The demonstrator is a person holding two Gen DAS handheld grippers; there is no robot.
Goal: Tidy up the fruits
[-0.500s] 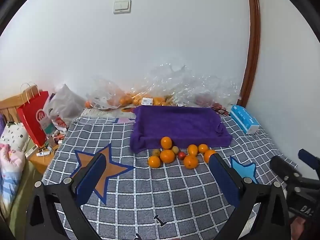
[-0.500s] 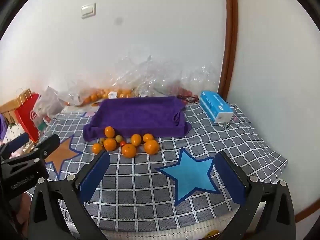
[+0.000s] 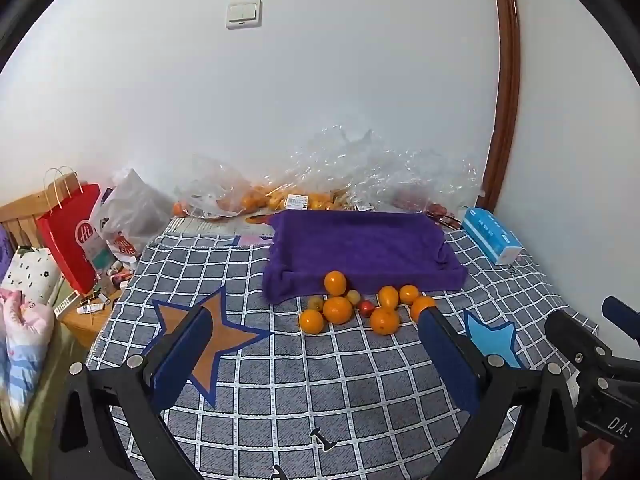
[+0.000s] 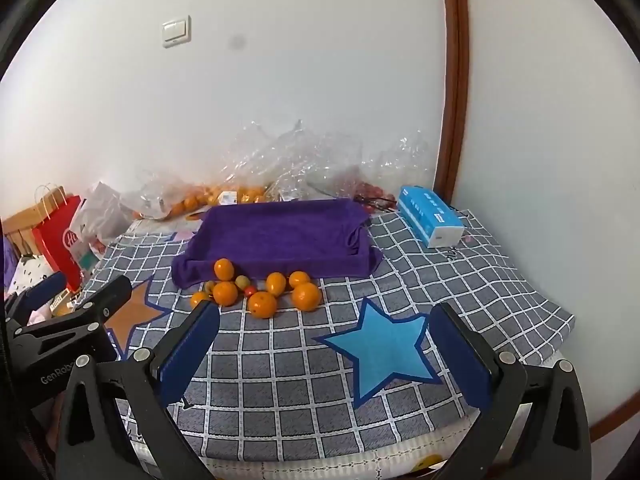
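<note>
Fruit count in loose pile: seven oranges [image 3: 337, 309], two small yellow-green fruits [image 4: 242, 281], one small red fruit [image 3: 365, 307]. All sit touching or just beside each other on the checked cloth [image 3: 360, 392], against the near edge of the purple towel [image 3: 360, 244]; the topmost orange rests on that edge.

Surface: grey checked cloth with one orange star [image 3: 208, 332] and one blue star [image 4: 384, 348]. White wall behind, one light switch [image 3: 243, 14], brown trim [image 4: 454, 80]. Clear plastic bags [image 3: 360, 168] with more fruit along the wall.

Left tongs [image 3: 316, 344] spread, nothing between. Right tongs [image 4: 324, 344] spread, nothing between.

Tissue box [image 4: 430, 216]: one, right of towel. Red paper bag [image 3: 72, 236]: fuller in left view.
</note>
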